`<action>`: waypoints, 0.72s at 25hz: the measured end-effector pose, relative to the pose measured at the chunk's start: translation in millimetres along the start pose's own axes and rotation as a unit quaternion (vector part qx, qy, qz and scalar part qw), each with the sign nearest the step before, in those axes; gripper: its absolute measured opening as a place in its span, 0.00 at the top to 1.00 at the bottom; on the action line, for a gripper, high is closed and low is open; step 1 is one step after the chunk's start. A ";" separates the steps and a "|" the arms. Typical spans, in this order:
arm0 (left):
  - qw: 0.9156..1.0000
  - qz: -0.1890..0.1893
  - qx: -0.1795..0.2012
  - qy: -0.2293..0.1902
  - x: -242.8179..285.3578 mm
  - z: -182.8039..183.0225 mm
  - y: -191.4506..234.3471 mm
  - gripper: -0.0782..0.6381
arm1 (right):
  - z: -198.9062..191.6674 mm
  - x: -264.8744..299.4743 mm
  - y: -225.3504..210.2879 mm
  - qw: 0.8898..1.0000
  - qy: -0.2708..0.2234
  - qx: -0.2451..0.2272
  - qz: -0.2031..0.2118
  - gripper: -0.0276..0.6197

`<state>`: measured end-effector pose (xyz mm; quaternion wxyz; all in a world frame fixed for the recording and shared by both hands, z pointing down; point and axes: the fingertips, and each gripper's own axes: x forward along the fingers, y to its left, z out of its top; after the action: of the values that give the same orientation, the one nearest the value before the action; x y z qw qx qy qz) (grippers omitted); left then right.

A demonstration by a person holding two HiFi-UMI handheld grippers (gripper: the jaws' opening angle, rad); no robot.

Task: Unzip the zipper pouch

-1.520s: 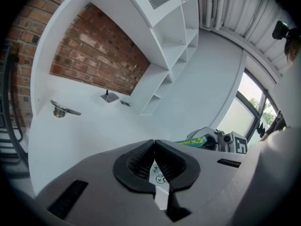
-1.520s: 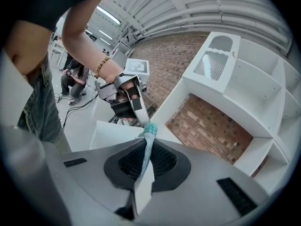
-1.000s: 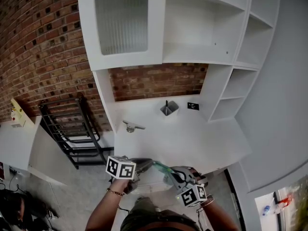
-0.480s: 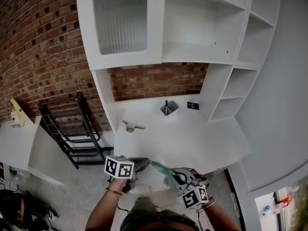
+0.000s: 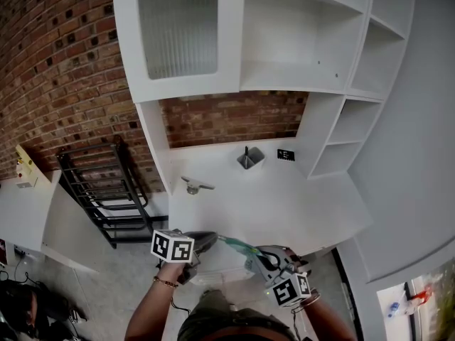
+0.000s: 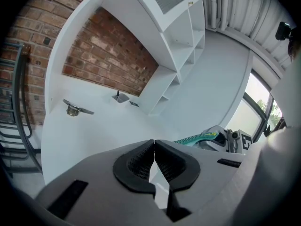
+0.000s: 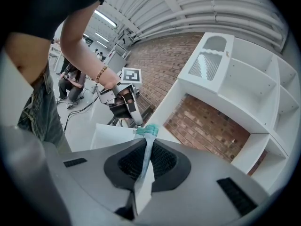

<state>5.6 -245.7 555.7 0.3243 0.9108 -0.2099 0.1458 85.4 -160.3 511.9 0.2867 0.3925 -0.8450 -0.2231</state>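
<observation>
Two shut: right gripper (image 7: 146, 147) is clamped on pouch (image 7: 142, 182); left gripper (image 6: 154, 147) prob. on zip (image 6: 197, 138) end. Zip is strung sideways between them.

The left tongs (image 5: 210, 240) sit at the near left and point right, tilted slightly down. Their jaws are pressed together, with the tips at the teal end of the pale zipper pouch with a teal zip (image 5: 238, 246); whether they pinch anything there cannot be told. The left hand (image 5: 176, 267) grips the handle under the left marker cube (image 5: 172, 247), and a beaded bracelet (image 5: 166, 283) circles that bare wrist. The right tongs (image 5: 254, 256) sit at the near right and point left and far, jaws clamped on the pouch's pale edge. The right marker cube (image 5: 290, 288) faces up.
</observation>
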 end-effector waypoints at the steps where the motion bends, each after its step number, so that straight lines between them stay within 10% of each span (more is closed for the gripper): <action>1: 1.000 0.000 -0.002 -0.001 -0.3 -0.8 0.9 0.88 | -0.1 0.7 0.5 1.000 0.000 0.000 0.000 0.95; 18: 1.000 0.015 -0.014 0.005 -8.6 -3.9 24.4 0.88 | -0.8 13.5 -4.0 1.000 0.008 0.009 0.001 0.95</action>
<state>-14.0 -257.8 568.1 0.3356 0.9023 -0.2239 0.1518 80.9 -173.4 514.3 0.2899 0.3963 -0.8449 -0.2124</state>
